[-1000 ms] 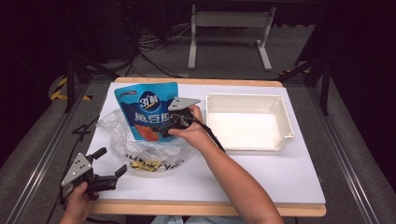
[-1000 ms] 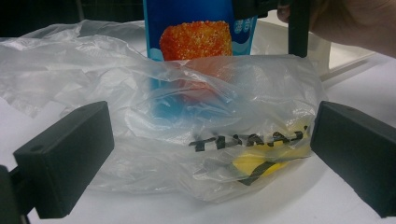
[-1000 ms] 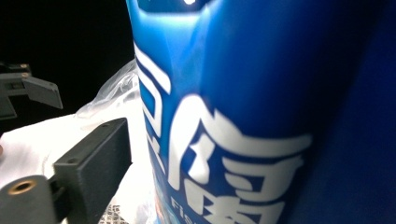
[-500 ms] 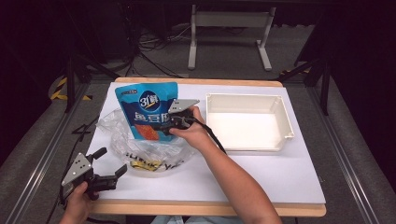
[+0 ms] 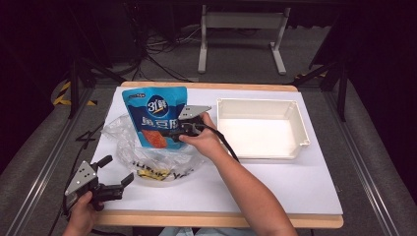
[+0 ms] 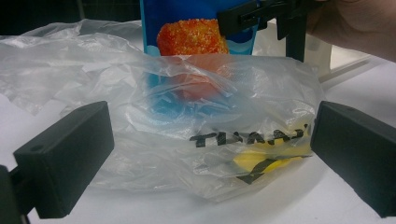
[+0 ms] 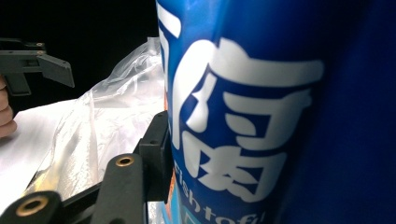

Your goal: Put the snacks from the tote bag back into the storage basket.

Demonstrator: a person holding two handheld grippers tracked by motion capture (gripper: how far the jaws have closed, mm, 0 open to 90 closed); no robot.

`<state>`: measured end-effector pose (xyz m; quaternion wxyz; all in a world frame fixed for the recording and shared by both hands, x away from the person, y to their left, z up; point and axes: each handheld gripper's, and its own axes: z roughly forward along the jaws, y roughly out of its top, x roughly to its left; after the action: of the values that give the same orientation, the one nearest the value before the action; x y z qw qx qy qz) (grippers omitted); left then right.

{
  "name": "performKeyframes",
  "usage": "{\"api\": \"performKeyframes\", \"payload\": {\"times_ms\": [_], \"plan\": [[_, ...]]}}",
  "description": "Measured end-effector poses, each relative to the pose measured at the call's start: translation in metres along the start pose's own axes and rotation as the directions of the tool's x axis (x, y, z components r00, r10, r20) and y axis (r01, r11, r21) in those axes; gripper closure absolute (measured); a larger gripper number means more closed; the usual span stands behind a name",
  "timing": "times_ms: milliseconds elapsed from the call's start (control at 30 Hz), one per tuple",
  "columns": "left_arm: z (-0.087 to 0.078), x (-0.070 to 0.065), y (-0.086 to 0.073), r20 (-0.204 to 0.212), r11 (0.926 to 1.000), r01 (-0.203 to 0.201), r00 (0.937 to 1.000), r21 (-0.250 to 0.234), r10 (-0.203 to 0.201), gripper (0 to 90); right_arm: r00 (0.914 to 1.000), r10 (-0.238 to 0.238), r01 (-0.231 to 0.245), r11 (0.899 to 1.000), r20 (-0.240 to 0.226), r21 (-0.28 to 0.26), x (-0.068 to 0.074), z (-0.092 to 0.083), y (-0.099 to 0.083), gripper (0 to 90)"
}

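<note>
right tongs (image 5: 169, 132) clamped on blue pouch (image 5: 155, 110) — lifting it from plastic bag (image 5: 147, 157) | left tongs (image 5: 115, 172) wide, lower left — idle

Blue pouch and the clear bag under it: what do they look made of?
Blue pouch: likely glossy printed plastic film; smooth sheen, sharp print. Clear bag: thin crinkly see-through plastic; creases and contents visible through it.

A white-topped table (image 5: 275, 182) with a wooden edge is seen. A crumpled clear plastic bag (image 5: 147, 157) lies on its left part, and a white tray (image 5: 300, 135), well apart from it, is set on the right.
</note>
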<state>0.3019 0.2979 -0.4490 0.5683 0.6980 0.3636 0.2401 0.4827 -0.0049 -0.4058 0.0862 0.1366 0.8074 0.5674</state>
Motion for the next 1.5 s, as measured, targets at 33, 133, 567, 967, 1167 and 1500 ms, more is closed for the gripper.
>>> {"api": "performKeyframes", "payload": {"times_ms": [33,133,567,967,1167,1500], "plan": [[0.000,0.000,0.000,0.001,1.0000,0.006,1.0000,-0.001,-0.006,0.1,1.0000,0.001,-0.001,1.000,0.001,0.000,0.000,0.000,0.000,51.1],[0.000,0.000,0.000,0.001,1.0000,0.007,1.0000,-0.003,-0.007,0.1,0.9999,0.006,-0.006,1.000,0.010,0.008,0.001,0.000,0.002,52.2],[-0.001,0.000,0.000,0.004,1.0000,0.006,1.0000,0.003,-0.006,0.2,0.9983,-0.043,0.042,0.999,0.038,0.034,0.007,-0.005,0.026,54.1],[0.001,0.000,0.000,0.001,1.0000,0.005,1.0000,0.003,-0.005,0.1,0.9979,-0.054,0.054,0.999,0.036,0.000,0.014,-0.029,0.064,54.8],[0.001,0.000,0.001,0.001,1.0000,0.005,1.0000,-0.003,-0.005,0.2,0.9986,-0.045,0.045,0.999,0.030,-0.014,0.017,-0.039,0.077,55.3],[0.003,0.000,0.001,0.007,1.0000,0.009,0.9999,-0.003,-0.009,0.2,0.9983,-0.056,0.057,0.997,0.012,-0.053,0.022,-0.054,0.094,55.2]]}}
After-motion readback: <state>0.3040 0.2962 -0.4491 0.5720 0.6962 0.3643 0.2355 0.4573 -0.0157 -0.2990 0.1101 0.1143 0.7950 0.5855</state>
